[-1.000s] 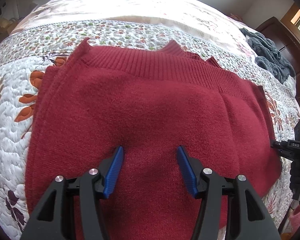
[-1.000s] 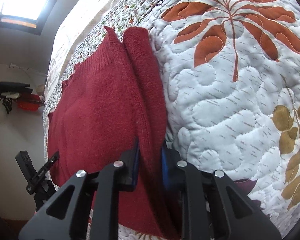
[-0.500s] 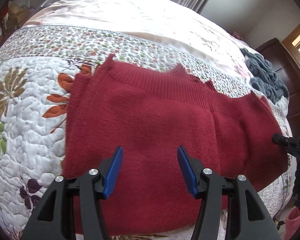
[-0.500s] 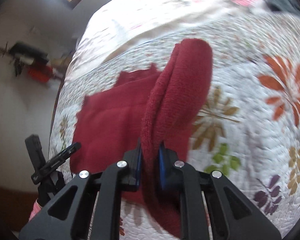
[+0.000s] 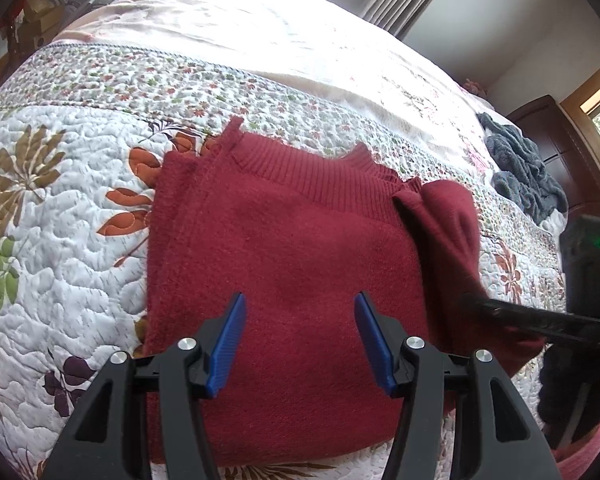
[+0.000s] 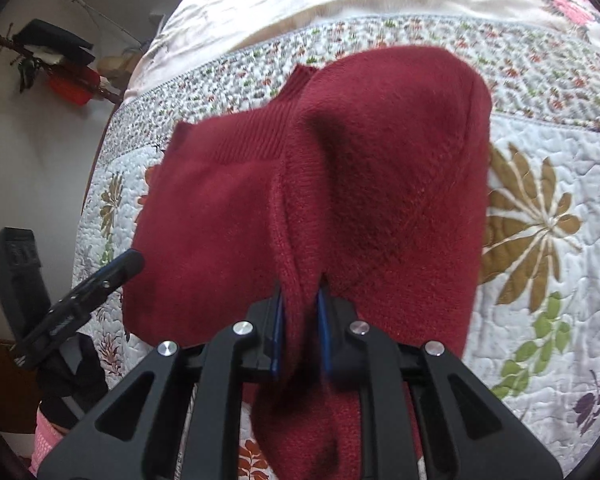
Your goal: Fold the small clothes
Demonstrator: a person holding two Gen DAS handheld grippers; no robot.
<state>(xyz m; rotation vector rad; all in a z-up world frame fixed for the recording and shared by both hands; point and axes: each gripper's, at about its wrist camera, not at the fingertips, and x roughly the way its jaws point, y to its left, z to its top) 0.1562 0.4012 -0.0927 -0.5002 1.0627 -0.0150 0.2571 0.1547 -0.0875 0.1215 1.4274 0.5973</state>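
Note:
A dark red knit sweater (image 5: 292, 256) lies on the floral quilt (image 5: 60, 240), its ribbed hem toward the far side. My left gripper (image 5: 300, 340) hovers open over the sweater's near part with nothing between its blue pads. My right gripper (image 6: 300, 332) is shut on the sweater's right edge (image 6: 380, 168) and holds it lifted, so the fabric drapes in a raised fold above the flat part (image 6: 208, 208). In the left wrist view that lifted fold (image 5: 448, 232) rises at the right, with the right gripper's black body (image 5: 580, 320) beside it.
A crumpled grey-blue garment (image 5: 524, 172) lies at the bed's far right near a dark wooden headboard (image 5: 548, 136). A pale sheet (image 5: 240, 28) covers the far half of the bed. Beyond the bed's left side are a wall and a red object (image 6: 72, 84).
My right gripper has lifted the sweater's right edge off the quilt and carried it up and leftward over the body. The left gripper has drawn back slightly and stayed open.

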